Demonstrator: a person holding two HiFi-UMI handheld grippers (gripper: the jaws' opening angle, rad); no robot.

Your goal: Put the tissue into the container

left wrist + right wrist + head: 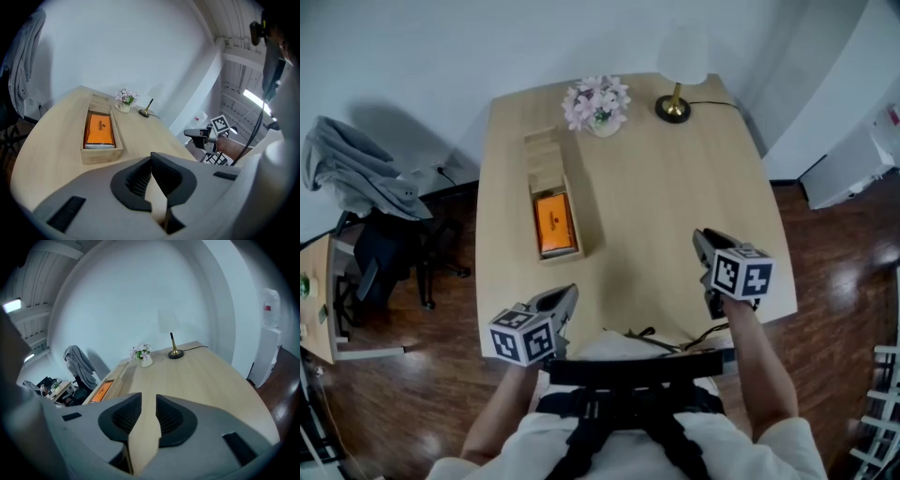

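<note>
Head view: lamp shade (682, 54) faint; left tongs (151, 156) closed; right tongs (148, 398) narrow, empty

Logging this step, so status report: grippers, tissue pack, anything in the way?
Left gripper shut, empty; right gripper slightly open, empty. Orange tissue pack lying inside wooden box. Nothing between grippers and box.
</note>
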